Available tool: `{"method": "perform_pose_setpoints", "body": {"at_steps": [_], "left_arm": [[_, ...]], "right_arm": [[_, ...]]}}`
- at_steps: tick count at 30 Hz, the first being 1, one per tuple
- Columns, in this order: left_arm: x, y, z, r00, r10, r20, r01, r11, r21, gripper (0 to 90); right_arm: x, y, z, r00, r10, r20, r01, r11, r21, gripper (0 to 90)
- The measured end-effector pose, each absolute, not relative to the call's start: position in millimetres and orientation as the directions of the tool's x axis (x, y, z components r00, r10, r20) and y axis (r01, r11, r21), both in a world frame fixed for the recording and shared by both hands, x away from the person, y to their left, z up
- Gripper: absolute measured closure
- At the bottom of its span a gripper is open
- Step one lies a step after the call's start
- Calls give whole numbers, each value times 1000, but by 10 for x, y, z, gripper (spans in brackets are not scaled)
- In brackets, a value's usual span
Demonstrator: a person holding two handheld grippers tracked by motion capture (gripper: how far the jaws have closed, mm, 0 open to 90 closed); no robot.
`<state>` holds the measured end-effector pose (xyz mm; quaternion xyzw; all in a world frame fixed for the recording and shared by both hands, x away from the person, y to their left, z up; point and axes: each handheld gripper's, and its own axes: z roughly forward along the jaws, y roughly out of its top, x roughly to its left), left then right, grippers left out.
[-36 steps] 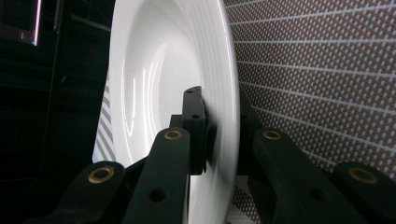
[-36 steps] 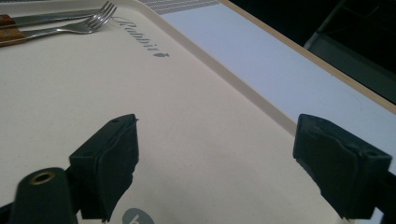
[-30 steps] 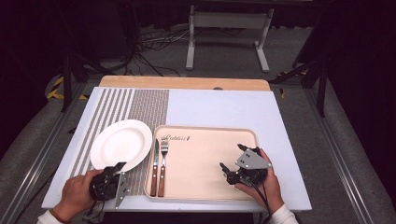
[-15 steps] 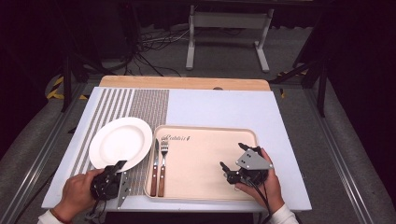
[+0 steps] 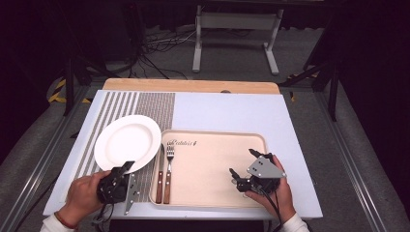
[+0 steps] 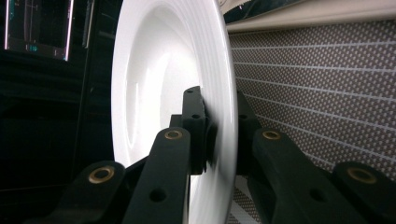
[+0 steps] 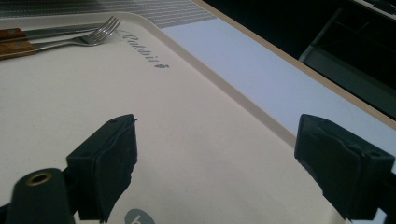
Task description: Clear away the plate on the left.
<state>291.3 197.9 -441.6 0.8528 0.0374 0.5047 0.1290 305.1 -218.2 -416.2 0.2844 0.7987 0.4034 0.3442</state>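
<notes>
- Glossy white china, round and ridged: the plate [image 5: 127,141] lay on the woven striped placemat [image 5: 145,108], its near rim pinched in my left gripper [image 6: 219,135].
- My right gripper [image 5: 244,163] stood spread wide over the smooth beige tray [image 7: 140,116].
- Fork [image 5: 168,169] and what looked like a knife [image 5: 159,174], wood-handled, lay along the tray's left edge.

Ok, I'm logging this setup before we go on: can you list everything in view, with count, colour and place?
plate: 1, white, on the striped mat, left of the tray, rim clamped by the left tool
placemat: 1, grey-striped, table's left half
tray: 1, beige, near middle of the table
fork: 1, wooden handle, tray's left edge
knife: 1, wooden handle, beside the fork
table: 1, pale blue-white top
left tool: black, shut on the plate rim
right tool: black, open over the tray
hands: 2, at the near edge
</notes>
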Motion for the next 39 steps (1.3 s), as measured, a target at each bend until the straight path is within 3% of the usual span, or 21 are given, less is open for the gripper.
{"method": "perform_pose_setpoints", "body": {"at_steps": [39], "left_arm": [[2952, 1147, -4203, 419, 106, 902, -268, -935, 234, 814]], "right_arm": [[3020, -2267, -4079, -557, 760, -335, 153, 490, 858, 138]]}}
